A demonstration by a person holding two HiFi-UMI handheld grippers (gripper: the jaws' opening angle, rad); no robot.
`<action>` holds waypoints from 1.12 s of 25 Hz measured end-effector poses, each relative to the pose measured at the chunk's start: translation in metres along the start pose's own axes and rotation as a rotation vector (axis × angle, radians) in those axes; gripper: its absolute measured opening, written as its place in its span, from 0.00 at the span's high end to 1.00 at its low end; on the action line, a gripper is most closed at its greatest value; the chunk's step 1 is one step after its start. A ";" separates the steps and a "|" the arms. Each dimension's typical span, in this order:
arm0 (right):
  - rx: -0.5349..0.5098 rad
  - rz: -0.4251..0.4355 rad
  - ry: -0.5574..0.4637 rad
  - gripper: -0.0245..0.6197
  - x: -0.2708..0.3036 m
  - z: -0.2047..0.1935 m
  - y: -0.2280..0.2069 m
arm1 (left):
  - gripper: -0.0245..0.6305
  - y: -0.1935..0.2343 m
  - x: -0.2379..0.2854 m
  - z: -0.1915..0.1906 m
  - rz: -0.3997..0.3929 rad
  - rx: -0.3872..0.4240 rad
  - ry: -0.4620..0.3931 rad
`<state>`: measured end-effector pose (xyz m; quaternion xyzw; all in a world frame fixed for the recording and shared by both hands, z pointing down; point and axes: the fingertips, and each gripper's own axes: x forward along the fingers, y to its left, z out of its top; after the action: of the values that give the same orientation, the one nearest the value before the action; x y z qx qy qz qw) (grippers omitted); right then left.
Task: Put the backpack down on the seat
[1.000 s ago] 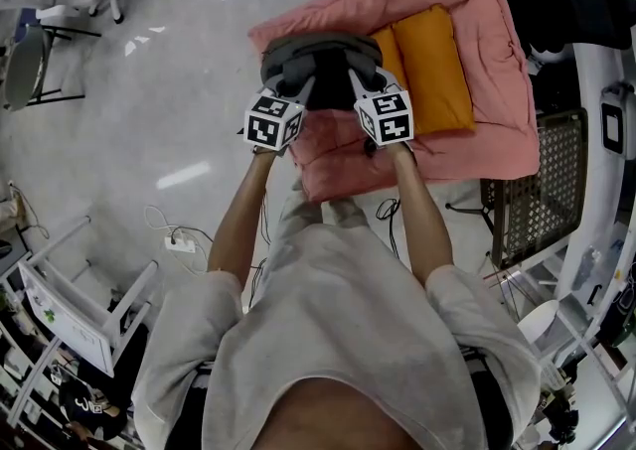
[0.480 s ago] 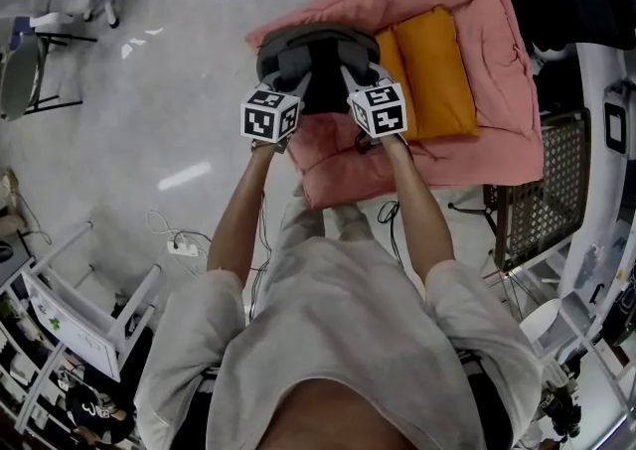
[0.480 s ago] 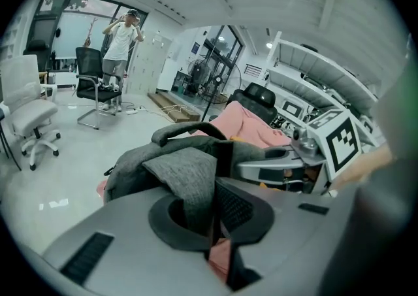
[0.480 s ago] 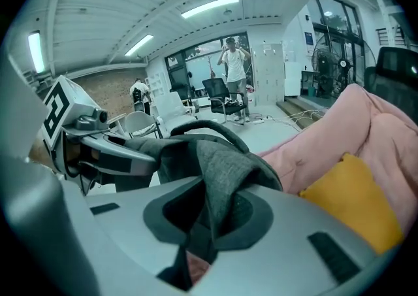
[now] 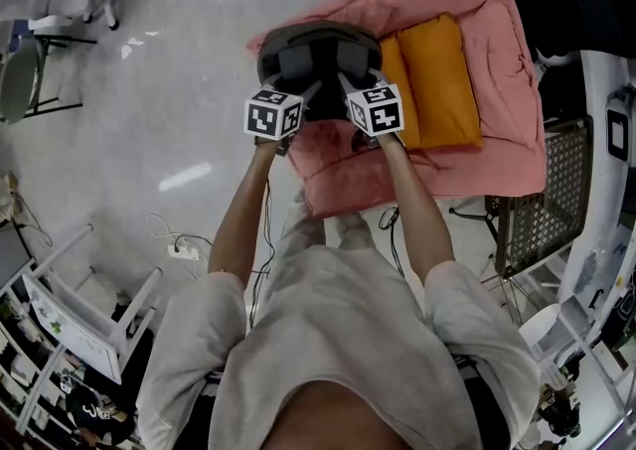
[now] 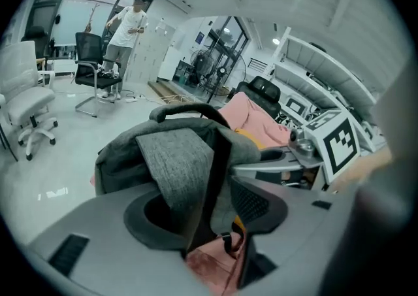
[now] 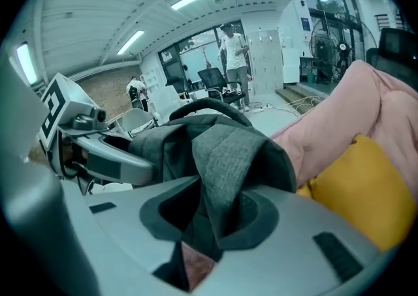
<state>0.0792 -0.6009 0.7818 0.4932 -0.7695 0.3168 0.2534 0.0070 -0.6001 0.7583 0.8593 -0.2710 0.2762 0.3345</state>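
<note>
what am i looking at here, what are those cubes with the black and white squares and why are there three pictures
There is no robot here. A person holds a hand-held two-jaw gripper in each hand, and the patterned cubes are part of those grippers.

The head view comes from a camera on the person's head, looking steeply down. The other two views come from a camera riding on each gripper, looking along its jaws.

Below is a pink padded seat with an orange cushion on it. A grey backpack appears to rest on the seat's corner.

The left gripper has one shoulder strap between its jaws, which have just been opening and stand clearly apart. The right gripper has the other strap. Its jaws have also just been opening, less far, and that strap lies loosely between them.
</note>
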 end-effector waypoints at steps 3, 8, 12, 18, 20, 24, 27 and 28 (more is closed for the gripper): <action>0.030 0.023 -0.017 0.61 0.002 0.002 0.001 | 0.58 0.004 0.002 -0.008 0.014 -0.005 0.014; 0.035 0.026 -0.045 0.40 -0.001 0.005 0.001 | 0.54 0.012 -0.003 -0.021 0.077 0.006 0.020; 0.016 0.011 -0.044 0.38 -0.009 -0.002 0.003 | 0.53 0.014 -0.011 -0.029 0.100 -0.001 0.018; -0.015 0.000 -0.073 0.42 -0.035 -0.002 0.013 | 0.53 0.012 -0.033 -0.022 0.146 0.011 -0.024; -0.017 -0.003 -0.094 0.45 -0.046 0.001 0.014 | 0.53 0.009 -0.039 -0.019 0.164 0.030 -0.038; -0.030 -0.010 -0.134 0.50 -0.072 0.009 0.021 | 0.53 -0.007 -0.056 -0.011 0.179 0.065 -0.075; -0.062 -0.019 -0.164 0.56 -0.092 0.015 0.027 | 0.53 -0.025 -0.071 -0.002 0.173 0.083 -0.118; -0.070 -0.022 -0.174 0.58 -0.099 0.017 0.029 | 0.53 -0.032 -0.075 0.001 0.168 0.088 -0.131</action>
<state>0.0895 -0.5457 0.6940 0.5182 -0.7938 0.2427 0.2060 -0.0248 -0.5599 0.6950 0.8637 -0.3510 0.2580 0.2534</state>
